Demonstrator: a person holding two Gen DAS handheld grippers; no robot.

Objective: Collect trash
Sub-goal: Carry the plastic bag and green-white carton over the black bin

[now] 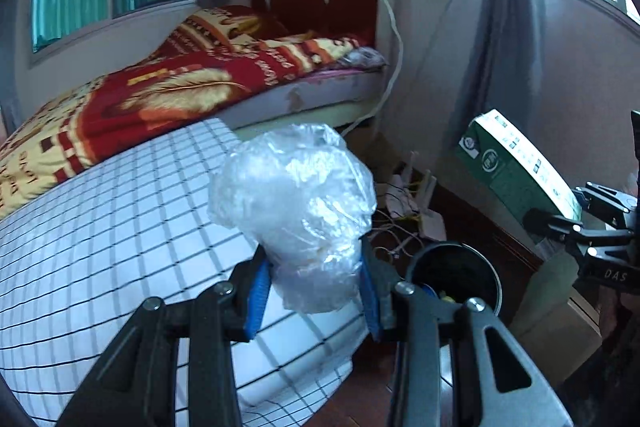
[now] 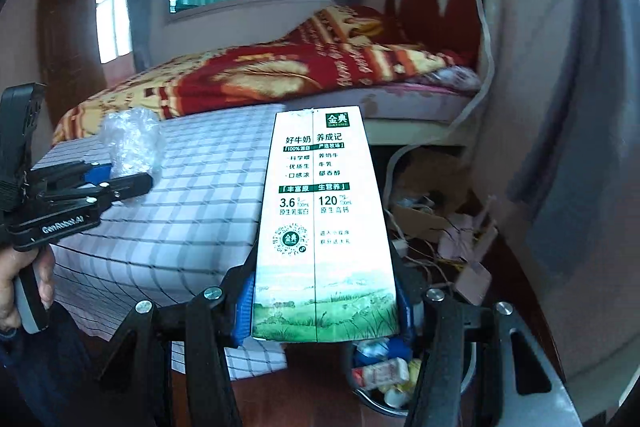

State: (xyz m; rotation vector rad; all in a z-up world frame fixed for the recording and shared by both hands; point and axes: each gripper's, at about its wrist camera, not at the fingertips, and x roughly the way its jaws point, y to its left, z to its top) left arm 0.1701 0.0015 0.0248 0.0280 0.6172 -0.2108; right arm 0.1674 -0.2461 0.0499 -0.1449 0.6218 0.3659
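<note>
Bedroom, checked bedsheet (image 1: 120,227) left. Bin (image 1: 456,279) just right of left gripper (image 1: 316,291), clamped on plastic wad (image 1: 296,211); directly under right gripper (image 2: 324,311), clamped on upright carton (image 2: 324,219). Right nearer.

The left gripper (image 1: 316,291) holds a crumpled plastic bag (image 1: 296,211) above the edge of a checked cloth (image 1: 120,227), with the bed (image 1: 180,87) behind it. To its right the right gripper (image 2: 324,311) holds a milk carton (image 2: 324,219) over the trash bin (image 1: 460,279), which stands on the floor beside the cloth. Behind the bin, a tangle of cables (image 2: 440,247) lies by the wall.
</note>
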